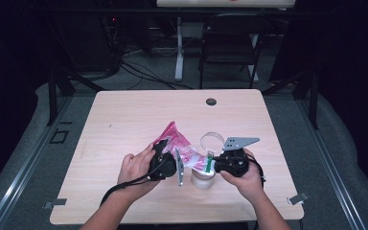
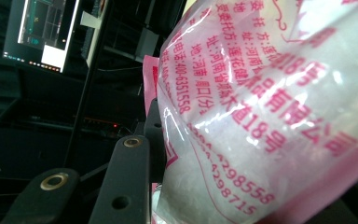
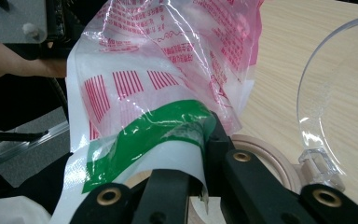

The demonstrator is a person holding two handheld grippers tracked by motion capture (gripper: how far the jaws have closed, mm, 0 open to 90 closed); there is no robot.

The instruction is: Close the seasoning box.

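A clear plastic bag printed in pink and red hangs stretched between my two grippers above the wooden table. My left gripper is shut on its pink end. In the left gripper view the bag bulges past one black finger and hides the other. My right gripper is shut on the bag's green-striped edge, its jaws pinched together on the film. A cream jar stands right under that end, and its rim shows behind the jaws.
A clear round plastic lid lies on the table just behind the jar, and shows large beside my right gripper. A black grommet sits near the table's far edge. A folding chair stands beyond the table. A lit monitor stands off to the side.
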